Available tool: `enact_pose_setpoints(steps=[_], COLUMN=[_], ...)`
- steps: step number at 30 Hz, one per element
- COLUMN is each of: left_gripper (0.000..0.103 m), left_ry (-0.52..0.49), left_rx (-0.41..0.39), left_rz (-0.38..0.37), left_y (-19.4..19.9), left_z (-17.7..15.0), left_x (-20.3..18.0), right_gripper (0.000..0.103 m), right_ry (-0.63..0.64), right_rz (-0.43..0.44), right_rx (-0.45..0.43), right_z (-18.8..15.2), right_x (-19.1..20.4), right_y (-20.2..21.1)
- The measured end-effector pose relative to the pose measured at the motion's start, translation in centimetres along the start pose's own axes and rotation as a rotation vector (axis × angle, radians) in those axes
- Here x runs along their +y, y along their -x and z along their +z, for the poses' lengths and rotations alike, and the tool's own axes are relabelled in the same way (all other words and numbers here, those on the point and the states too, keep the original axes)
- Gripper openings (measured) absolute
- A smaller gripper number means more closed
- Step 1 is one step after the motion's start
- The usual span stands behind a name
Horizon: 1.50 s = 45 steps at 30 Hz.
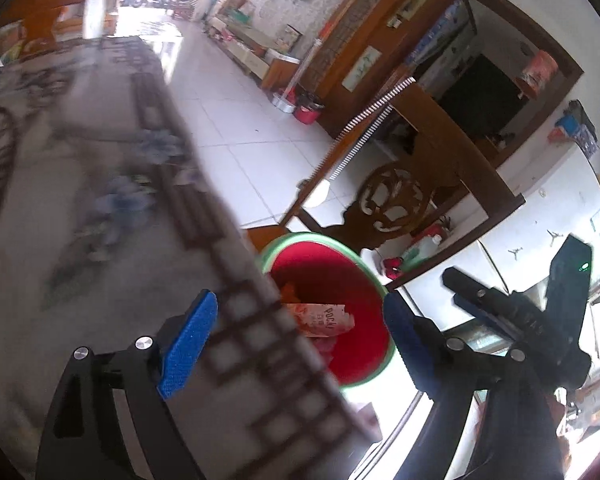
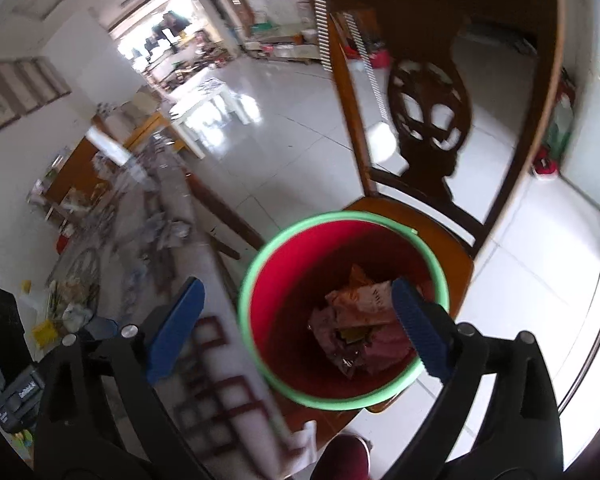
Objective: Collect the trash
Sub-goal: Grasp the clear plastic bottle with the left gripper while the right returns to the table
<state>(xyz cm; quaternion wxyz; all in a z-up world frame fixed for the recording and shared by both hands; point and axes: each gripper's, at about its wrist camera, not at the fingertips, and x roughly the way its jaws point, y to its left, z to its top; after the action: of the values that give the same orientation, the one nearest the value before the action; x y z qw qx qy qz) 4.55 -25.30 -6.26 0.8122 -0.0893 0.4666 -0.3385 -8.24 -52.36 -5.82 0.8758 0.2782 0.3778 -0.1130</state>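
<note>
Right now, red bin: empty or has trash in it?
Has trash. Crumpled wrappers lie at the bottom of the red bin, well below its rim.

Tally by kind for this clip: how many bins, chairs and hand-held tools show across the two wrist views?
Bins: 1, the red bin with a green rim, wrappers inside.
Chairs: 1, the wooden chair under the bin.
Tools: 2, left tool and right tool, both open and empty.
Total: 4

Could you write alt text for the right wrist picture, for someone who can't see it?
A red bucket with a green rim holds crumpled wrappers and sits on a wooden chair. The open right gripper hangs empty above it.
</note>
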Motion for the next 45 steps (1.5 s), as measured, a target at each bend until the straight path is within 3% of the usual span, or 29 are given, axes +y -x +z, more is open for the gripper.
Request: enact_pose_setpoints(steps=[3, 7, 11, 14, 18, 23, 25, 26, 27, 30, 37, 40, 45], left_gripper=[0.081, 0.081, 0.081, 0.081, 0.081, 0.081, 0.080, 0.076, 0.061, 0.055, 0.055, 0.055, 0.055], left_ry=[0.048, 0.191, 0.517, 0.701, 0.782, 0.809, 0.826, 0.832, 0.827, 0.791, 0.696, 0.687, 0.568], left_rx=[-0.033, -0.142, -0.300, -0.371, -0.391, -0.382, -0.375, -0.373, -0.368, -0.361, -0.338, -0.316, -0.282], left_rz=[0.044, 0.179, 0.247, 0.280, 0.270, 0.260, 0.248, 0.241, 0.246, 0.253, 0.274, 0.238, 0.243], left_y=[3.3, 9.5, 14.8, 16.5, 16.0, 14.4, 13.8, 13.6, 13.4, 13.6, 16.4, 17.9, 20.9], left_z=[0.0, -0.8, -3.8, -6.1, -6.9, -5.3, -5.0, -4.9, -4.8, -4.6, -6.4, -7.1, -8.1], left_x=[2.6, 8.5, 16.1, 20.7, 23.9, 26.0, 27.0, 27.3, 27.4, 27.4, 25.4, 24.7, 22.3], right_gripper=[0.093, 0.093, 0.093, 0.093, 0.093, 0.093, 0.093, 0.093, 0.093, 0.093, 0.093, 0.093, 0.093], right_ry=[0.108, 0.215, 0.251, 0.282, 0.349, 0.399, 0.421, 0.421, 0.416, 0.385, 0.355, 0.350, 0.362], right_rz=[0.036, 0.104, 0.174, 0.211, 0.221, 0.206, 0.204, 0.206, 0.202, 0.208, 0.218, 0.216, 0.194], right_rx=[-0.014, -0.027, -0.007, 0.022, 0.065, 0.130, 0.114, 0.112, 0.114, 0.123, 0.121, 0.130, 0.139], right_z=[0.0, -0.6, -1.8, -3.1, -5.1, -7.5, -7.7, -7.7, -7.7, -7.4, -7.2, -7.2, -7.3], right_x=[4.4, 9.7, 13.8, 16.6, 19.6, 21.5, 21.9, 21.9, 21.8, 21.3, 20.8, 20.8, 21.1], right_y=[1.1, 2.2, 2.2, 1.9, 0.9, -0.4, -0.1, -0.1, -0.2, -0.5, -0.5, -0.6, -0.7])
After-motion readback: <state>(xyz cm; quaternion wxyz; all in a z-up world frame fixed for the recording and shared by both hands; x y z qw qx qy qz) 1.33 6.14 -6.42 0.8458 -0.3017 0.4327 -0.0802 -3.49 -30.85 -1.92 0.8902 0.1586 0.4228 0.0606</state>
